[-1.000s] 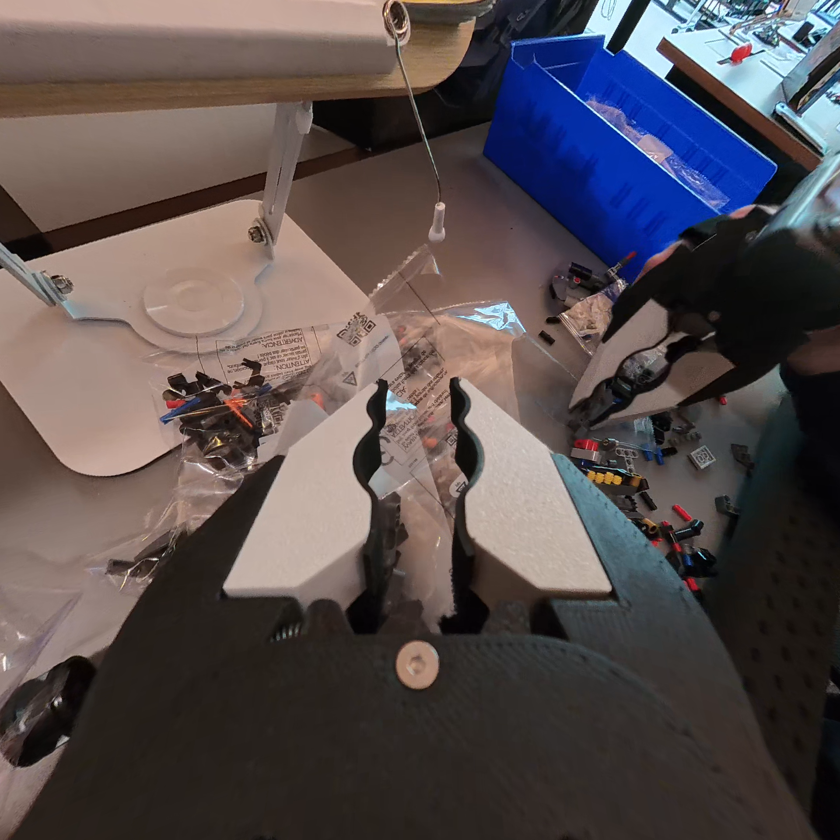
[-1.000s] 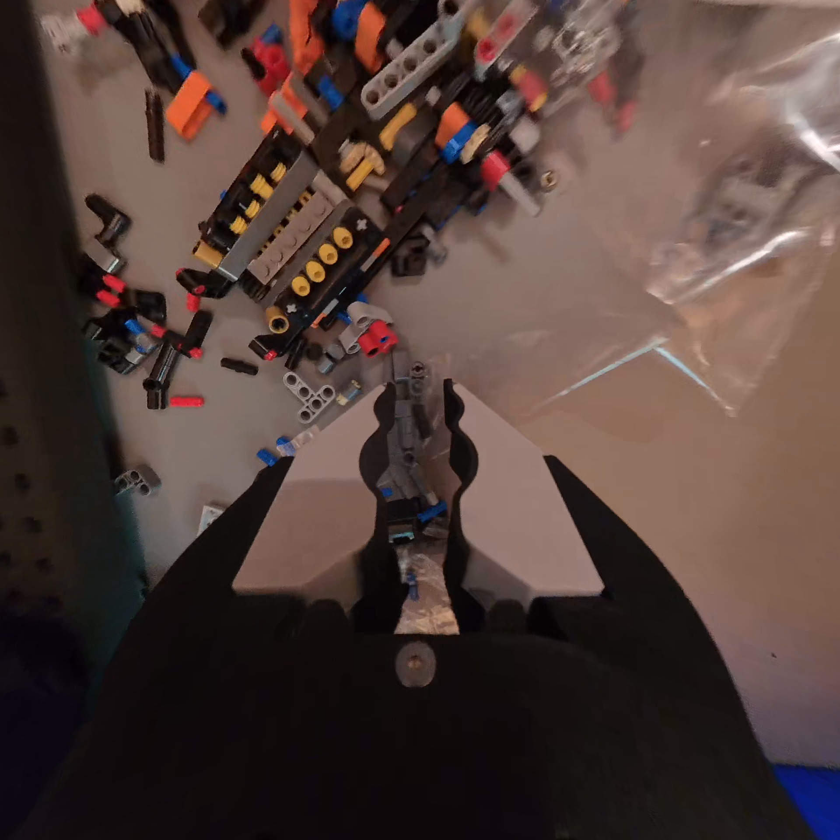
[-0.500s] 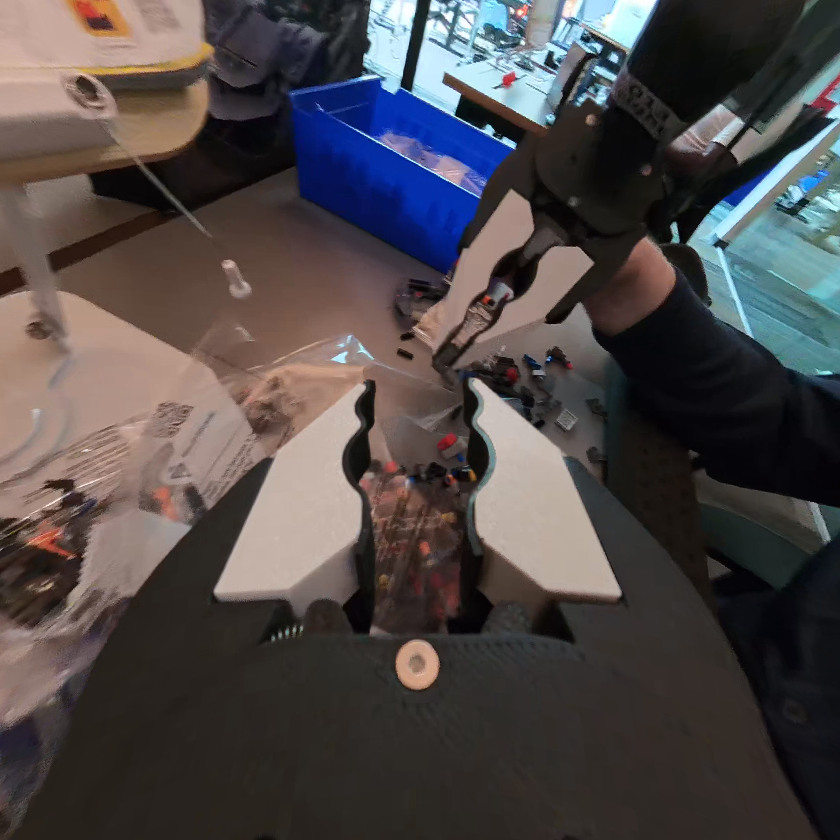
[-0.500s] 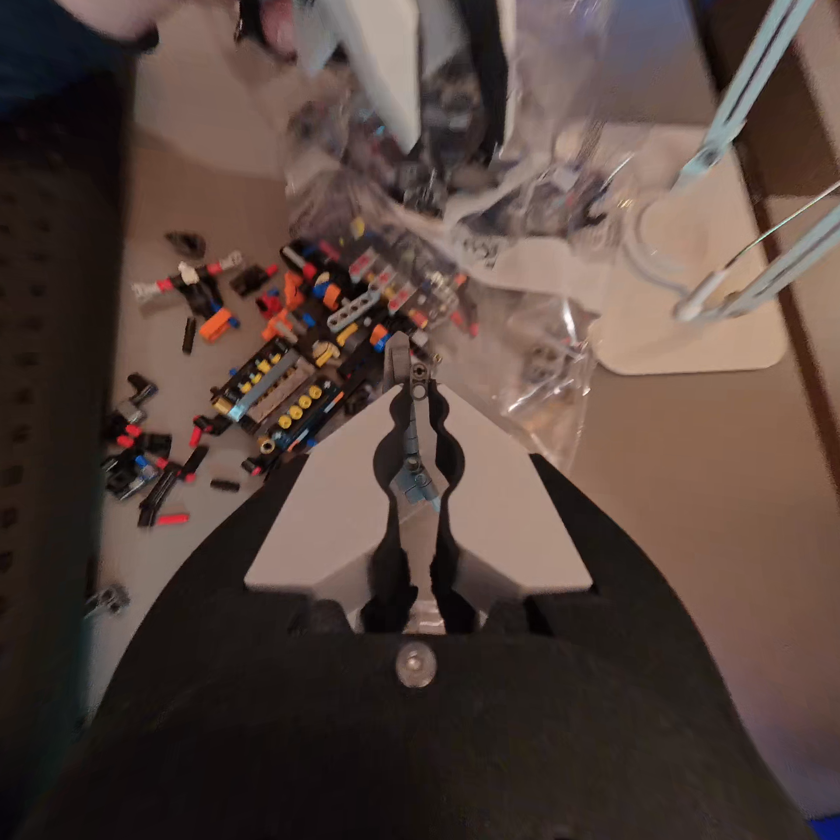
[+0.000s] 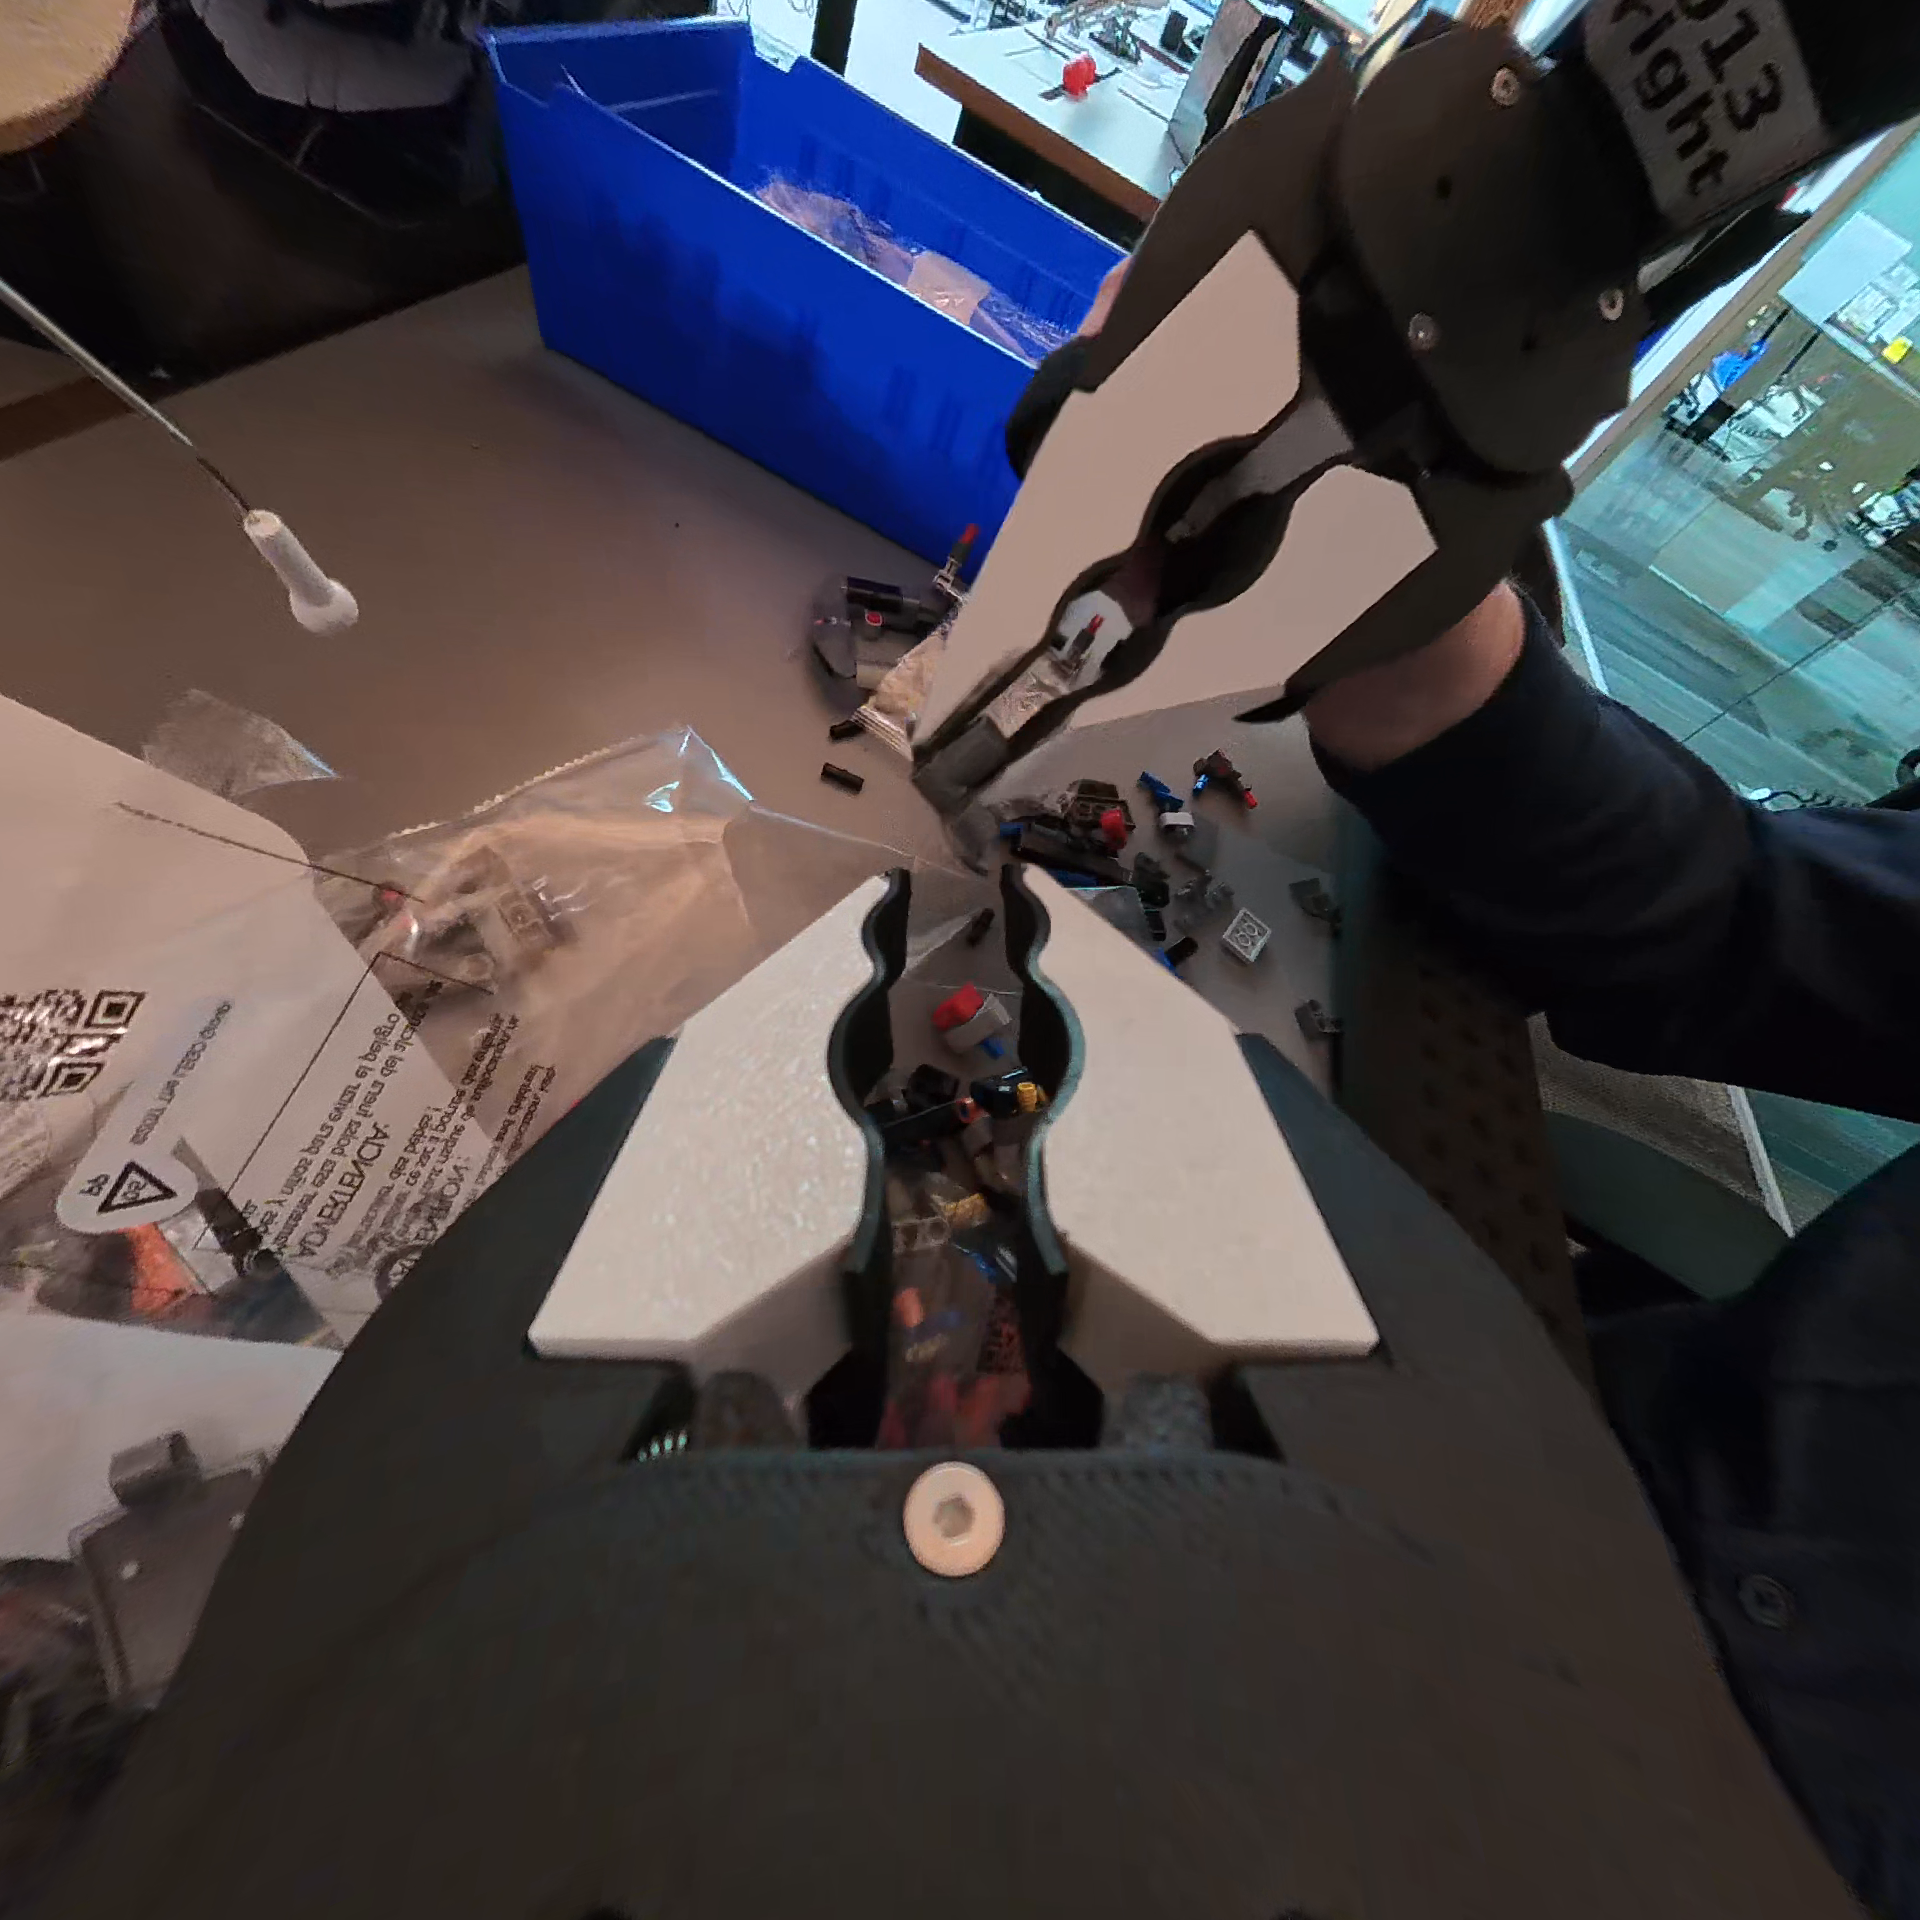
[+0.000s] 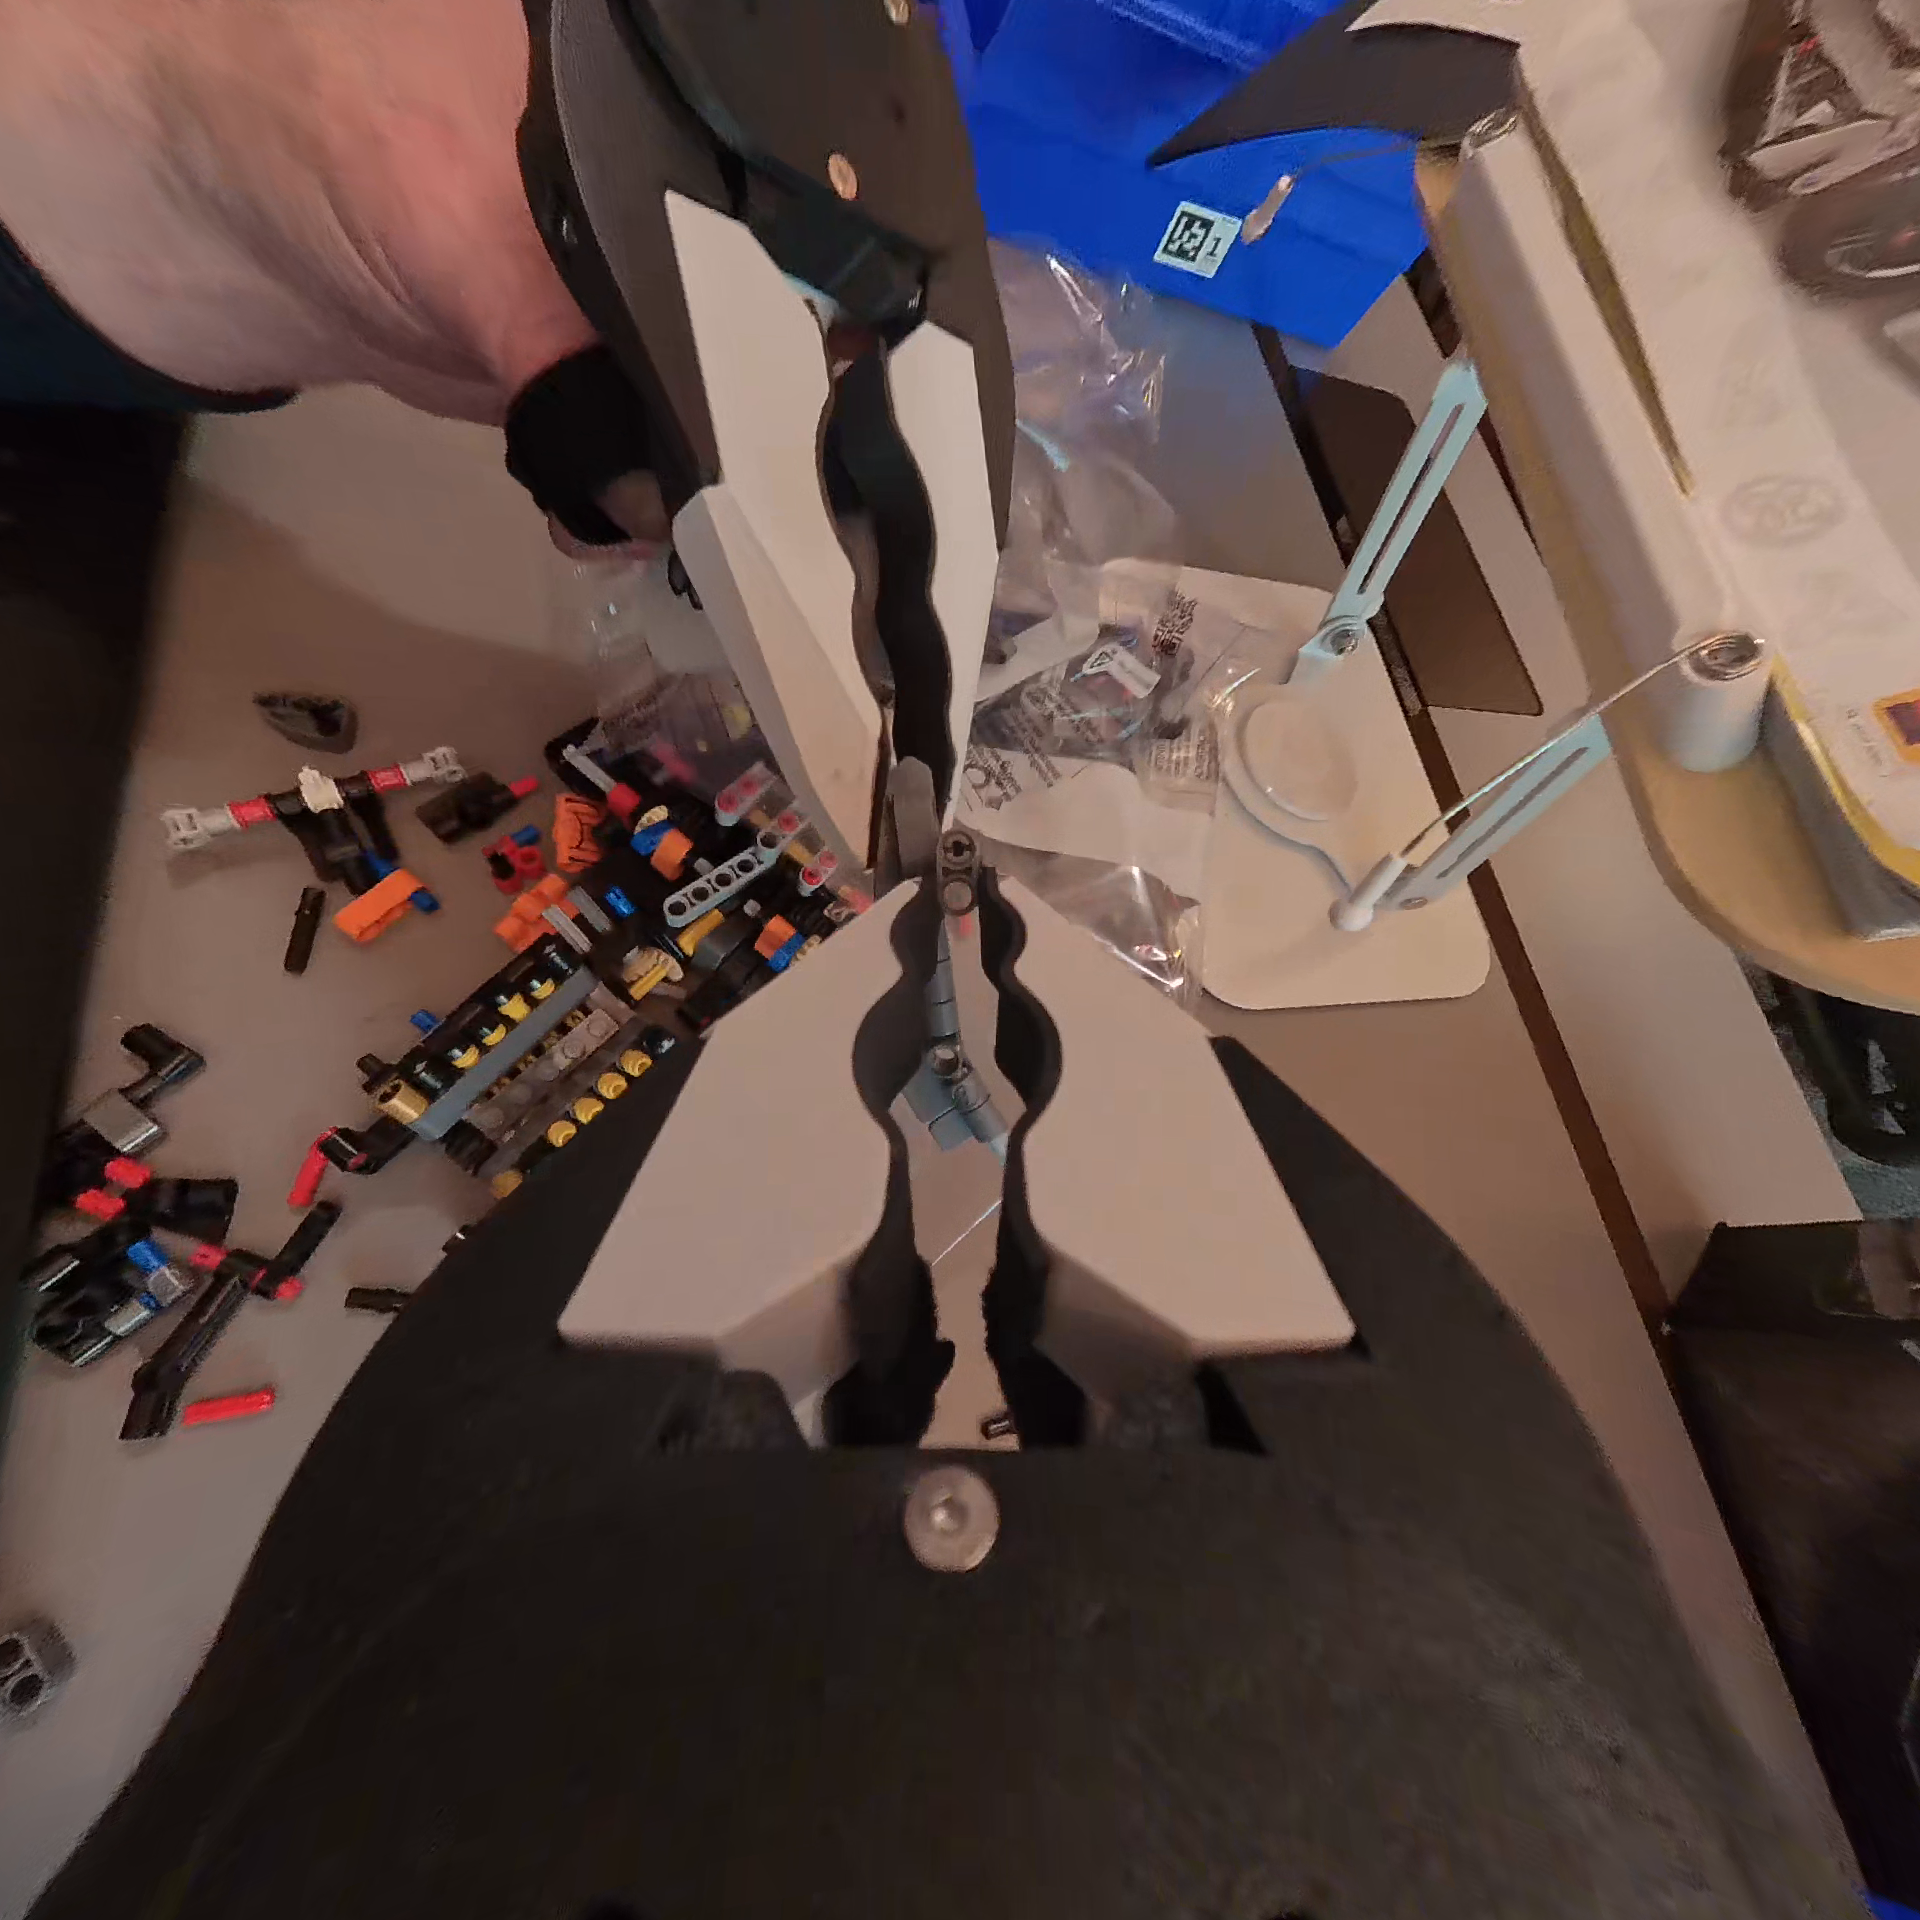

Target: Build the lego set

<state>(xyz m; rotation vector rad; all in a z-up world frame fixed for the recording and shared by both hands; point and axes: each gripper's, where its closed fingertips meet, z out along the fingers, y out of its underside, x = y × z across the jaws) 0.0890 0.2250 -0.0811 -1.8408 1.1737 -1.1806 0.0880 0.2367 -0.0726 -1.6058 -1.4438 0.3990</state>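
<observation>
Grey and slim, a long lego piece sits pinched between the two fingers of the right gripper, and its dark round end pokes out just past the tips. The jaws are closed tight on it. In the left wrist view the same right gripper comes in from the upper right, tilted down, with the grey piece at its tip, up above the table. The left gripper has its jaws a little apart, with a gap between the fingers and nothing held in the gap. In the right wrist view the left gripper points down from the top, and its tips come very near the dark end of the grey piece; I cannot tell if they touch. Below them, many loose lego pieces in black, red, orange, blue and yellow lie spread on the grey table. A half-built black and grey lego block with yellow pegs lies among them. Clear plastic bags with more small parts lie on the table and partly on the white base of a stand. A blue bin stands at the far side of the table.
</observation>
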